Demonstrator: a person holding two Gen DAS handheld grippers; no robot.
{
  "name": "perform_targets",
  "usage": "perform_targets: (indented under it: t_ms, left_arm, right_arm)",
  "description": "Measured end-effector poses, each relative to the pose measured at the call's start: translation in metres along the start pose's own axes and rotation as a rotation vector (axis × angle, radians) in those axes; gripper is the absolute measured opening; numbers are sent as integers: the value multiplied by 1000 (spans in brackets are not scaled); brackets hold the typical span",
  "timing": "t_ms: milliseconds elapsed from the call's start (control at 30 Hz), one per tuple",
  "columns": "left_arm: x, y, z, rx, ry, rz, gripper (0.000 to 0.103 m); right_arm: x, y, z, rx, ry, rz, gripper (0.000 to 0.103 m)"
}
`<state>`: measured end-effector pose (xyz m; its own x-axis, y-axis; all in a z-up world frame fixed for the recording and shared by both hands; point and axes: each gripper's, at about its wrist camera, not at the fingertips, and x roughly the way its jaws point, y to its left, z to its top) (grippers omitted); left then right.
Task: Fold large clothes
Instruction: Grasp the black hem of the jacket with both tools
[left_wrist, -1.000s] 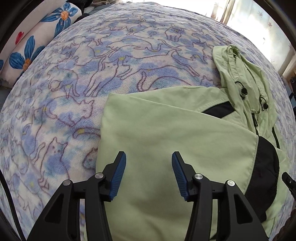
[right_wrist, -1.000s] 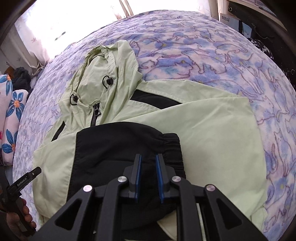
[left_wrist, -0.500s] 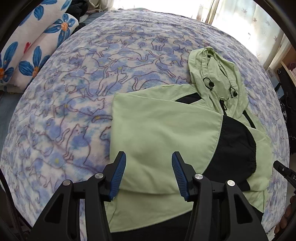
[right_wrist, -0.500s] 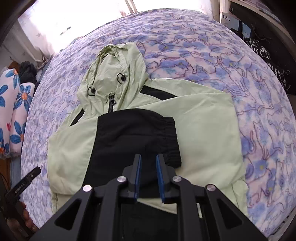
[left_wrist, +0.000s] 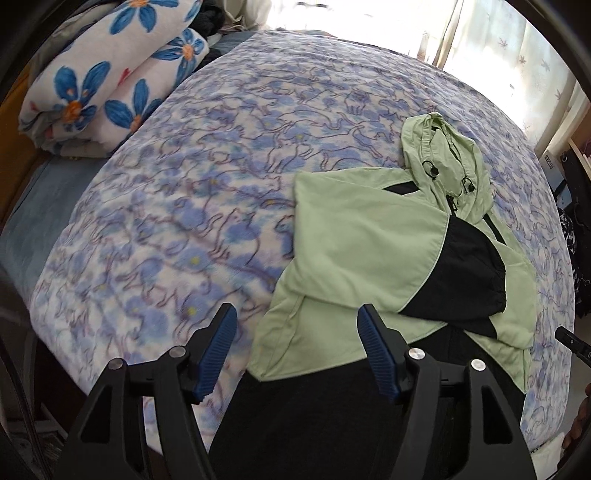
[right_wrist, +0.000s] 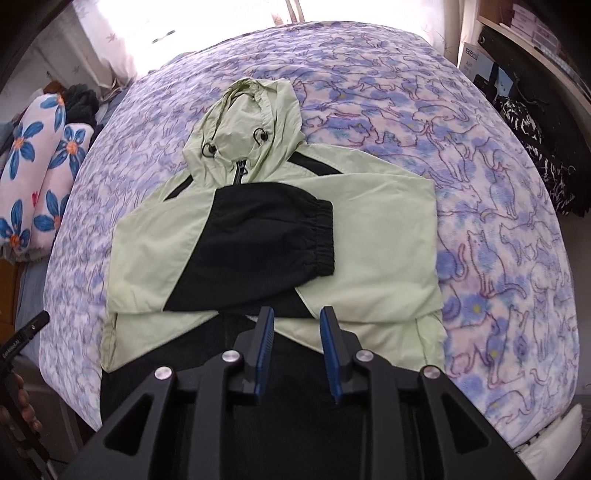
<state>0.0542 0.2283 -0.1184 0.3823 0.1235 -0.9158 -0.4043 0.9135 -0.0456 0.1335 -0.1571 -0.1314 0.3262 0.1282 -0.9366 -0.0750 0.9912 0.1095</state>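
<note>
A light green hooded jacket (right_wrist: 376, 236) with black panels lies flat on the bed, hood pointing away, both sleeves folded across the chest; the black cuffed sleeve (right_wrist: 266, 240) lies on top. It also shows in the left wrist view (left_wrist: 362, 243). Its black lower hem hangs toward me over the bed's near edge. My left gripper (left_wrist: 297, 328) is open and empty above the jacket's lower left corner. My right gripper (right_wrist: 297, 328) is open, with a narrower gap, empty above the jacket's lower middle.
The bed is covered by a blue and purple cat-print blanket (left_wrist: 207, 192) (right_wrist: 498, 177). A rolled white quilt with blue flowers (left_wrist: 110, 81) (right_wrist: 37, 177) lies at the left side. Shelves and dark items (right_wrist: 535, 110) stand to the right of the bed.
Both grippers have pulled back and up from the jacket toward the bed's near edge. My right gripper has opened from nearly shut. The jacket lies still.
</note>
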Motion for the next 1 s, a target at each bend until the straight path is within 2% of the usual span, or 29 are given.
perform_targets:
  t_ms: [200, 433, 600, 800, 867, 1000]
  left_arm:
    - [-21, 36, -38, -19, 41, 10, 67]
    - [-23, 84, -82, -67, 112, -14, 67]
    - [-10, 101, -114, -50, 179, -34, 67]
    - [19, 106, -157, -17, 302, -95, 67]
    - [25, 106, -170, -5, 330, -110, 67]
    - [39, 110, -194, -3, 368, -145, 67]
  right_arm:
    - [-6, -10, -27, -44, 65, 12, 29]
    - [-11, -17, -57, -71, 103, 19, 30]
    - [-13, -25, -79, -49, 136, -2, 30]
    - [-18, -34, -109, 21, 161, -11, 32]
    - [-18, -38, -123, 58, 172, 0, 39]
    - [-16, -46, -156, 116, 199, 6, 41]
